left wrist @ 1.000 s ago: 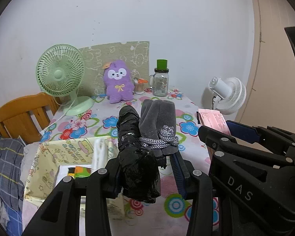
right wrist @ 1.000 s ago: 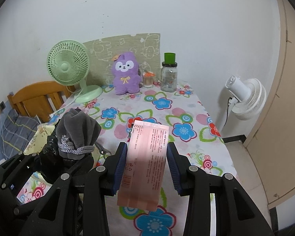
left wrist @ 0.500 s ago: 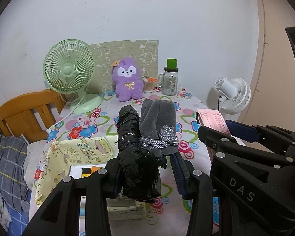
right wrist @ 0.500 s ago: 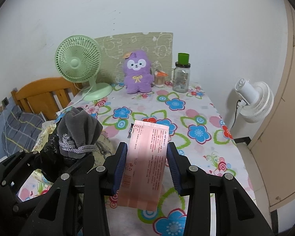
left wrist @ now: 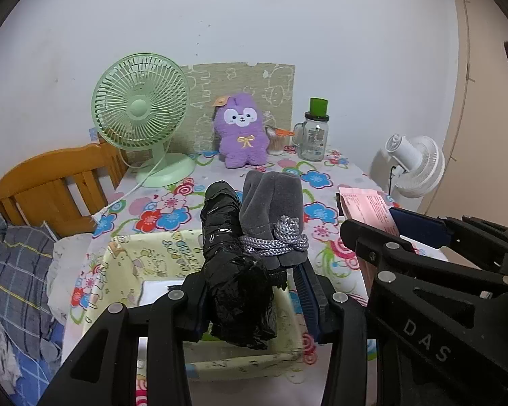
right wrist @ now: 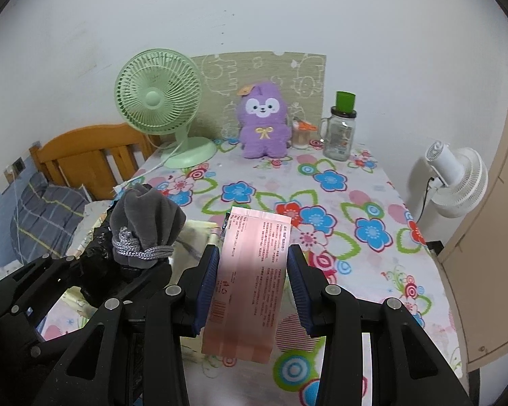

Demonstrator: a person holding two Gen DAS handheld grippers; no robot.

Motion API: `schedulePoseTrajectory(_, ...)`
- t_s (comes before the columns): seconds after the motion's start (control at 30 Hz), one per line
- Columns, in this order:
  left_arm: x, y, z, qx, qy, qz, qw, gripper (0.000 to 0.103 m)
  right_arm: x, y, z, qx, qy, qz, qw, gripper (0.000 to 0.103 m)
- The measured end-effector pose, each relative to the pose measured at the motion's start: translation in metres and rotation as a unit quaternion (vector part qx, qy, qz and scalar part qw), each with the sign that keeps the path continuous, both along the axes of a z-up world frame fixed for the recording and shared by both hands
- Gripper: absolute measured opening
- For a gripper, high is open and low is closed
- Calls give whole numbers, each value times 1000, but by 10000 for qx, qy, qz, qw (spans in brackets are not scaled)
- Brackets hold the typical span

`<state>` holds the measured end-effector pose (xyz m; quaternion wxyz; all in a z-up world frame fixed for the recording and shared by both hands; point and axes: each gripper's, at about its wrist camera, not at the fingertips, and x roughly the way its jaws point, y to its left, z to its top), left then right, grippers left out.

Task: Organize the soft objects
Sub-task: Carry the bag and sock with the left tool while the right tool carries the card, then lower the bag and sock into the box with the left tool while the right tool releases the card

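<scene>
- The left gripper [left wrist: 254,287] was clamped on two soft things held side by side between its blue-padded jaws: a crumpled black plastic bundle [left wrist: 235,270] and a grey velvet drawstring pouch [left wrist: 271,203] bound with a grey braided cord [left wrist: 277,243].
- The bundle and pouch were held in the air above a pale yellow printed fabric bin [left wrist: 145,257], which stood on the near left part of the flowered tablecloth [left wrist: 172,209].
- The right gripper [right wrist: 252,270] was closed on a flat pink printed paper packet [right wrist: 250,270], gripped by its long edges with the top end pointing away toward the purple plush toy [right wrist: 264,121].
- The packet was held over the tablecloth, just to the right of the bin and nearer the camera than the plush toy.
- In the left wrist view the right gripper's black frame was seen at the right of the bin, with the packet's upper end showing beyond it.
- A round pale green desk fan [right wrist: 159,98] stood left of the plush toy, against the wall.
- A clear glass jar with a green cap [right wrist: 338,132] stood right of the plush toy, with a small cup [right wrist: 301,135] between the two.
- A beige patterned board [left wrist: 277,81] leaned on the wall behind the plush toy.
- A white fan [right wrist: 457,176] was seen beyond the table's right edge, and a wooden headboard [left wrist: 50,182] with a checked blue-grey cloth [left wrist: 13,270] beyond the left edge.
</scene>
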<state>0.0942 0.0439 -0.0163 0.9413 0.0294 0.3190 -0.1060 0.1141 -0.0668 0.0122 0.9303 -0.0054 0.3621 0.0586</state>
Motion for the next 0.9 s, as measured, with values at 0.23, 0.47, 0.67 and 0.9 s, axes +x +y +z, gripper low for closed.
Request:
schedulePoseTrajectory(0.23, 7, 16, -7, 78, 53, 69, 9999, 45, 8, 18, -8, 1, 118, 128, 9998, 44)
schedulePoseTrajectory(0.47, 16, 33, -18, 77, 187, 197, 9996, 45, 18, 40, -17, -54, 244, 325, 9992, 44)
schedulePoseTrajectory(0.67, 25, 43, -29, 149, 323, 287, 9990, 46, 26, 57, -22, -39, 270, 488, 9984, 44)
schedulePoseTrajectory(0.9, 33, 54, -43, 323, 437, 469, 9974, 51, 34, 67, -30, -24, 355, 615, 9975, 44)
